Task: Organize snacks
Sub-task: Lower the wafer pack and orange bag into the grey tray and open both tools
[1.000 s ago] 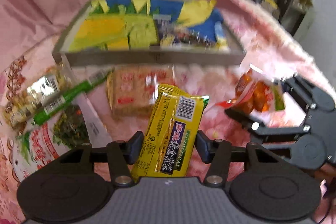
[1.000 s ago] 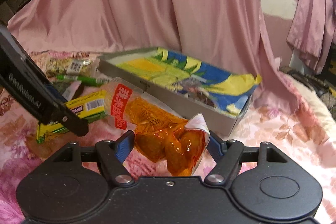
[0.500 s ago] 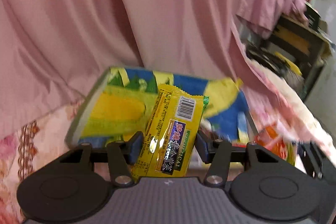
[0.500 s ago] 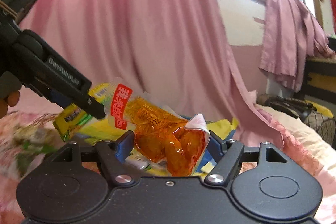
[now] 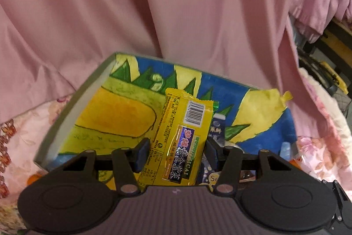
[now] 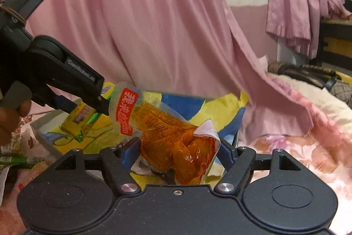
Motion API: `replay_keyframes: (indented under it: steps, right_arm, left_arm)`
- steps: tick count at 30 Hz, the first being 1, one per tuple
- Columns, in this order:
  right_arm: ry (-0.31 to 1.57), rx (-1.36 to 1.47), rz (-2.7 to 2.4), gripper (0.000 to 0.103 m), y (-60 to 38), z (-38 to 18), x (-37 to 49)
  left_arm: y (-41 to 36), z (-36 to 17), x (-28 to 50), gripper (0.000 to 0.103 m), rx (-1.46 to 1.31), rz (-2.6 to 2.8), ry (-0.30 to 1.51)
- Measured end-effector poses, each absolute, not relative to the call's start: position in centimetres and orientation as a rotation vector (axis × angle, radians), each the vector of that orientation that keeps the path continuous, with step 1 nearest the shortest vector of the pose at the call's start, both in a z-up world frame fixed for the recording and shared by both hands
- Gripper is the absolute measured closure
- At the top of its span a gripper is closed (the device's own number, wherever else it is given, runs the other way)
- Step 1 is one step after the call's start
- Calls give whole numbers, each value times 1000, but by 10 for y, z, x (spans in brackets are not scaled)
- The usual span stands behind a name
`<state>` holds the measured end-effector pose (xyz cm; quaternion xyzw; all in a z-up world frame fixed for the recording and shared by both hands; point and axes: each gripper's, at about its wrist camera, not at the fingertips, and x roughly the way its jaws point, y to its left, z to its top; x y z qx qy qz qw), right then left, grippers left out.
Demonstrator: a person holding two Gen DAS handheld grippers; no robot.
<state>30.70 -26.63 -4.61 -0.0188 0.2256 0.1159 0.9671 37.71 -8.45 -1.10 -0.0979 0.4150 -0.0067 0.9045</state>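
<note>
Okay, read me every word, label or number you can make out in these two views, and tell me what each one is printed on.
"我来自" in white on a red label, on the orange snack pouch; characters after that are cut off.
"…ICAL" upside down in a green strip, on the yellow snack packet; large Chinese characters beside it too blurred to read.
Barcode digits on that packet: too small.
Raised lettering on the left gripper: blurred, unreadable.

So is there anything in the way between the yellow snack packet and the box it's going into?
Nothing visible. The left tool holds the yellow packet right over the open box, whose colourful lining is bare below it; a few packets lie toward the right end.
</note>
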Motion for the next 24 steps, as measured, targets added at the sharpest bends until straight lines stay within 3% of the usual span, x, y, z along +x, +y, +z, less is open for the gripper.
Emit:
replay_keyframes:
  steps: [17,24]
  right_arm:
    - [532,-52,248,24,-264,-55,314]
    - [510,-41,244,15,-265,-49,312]
  left_arm:
    - [-89,-32,380,44,-229,-20,928]
    - [-78,-24,368,24,-261,-4,886]
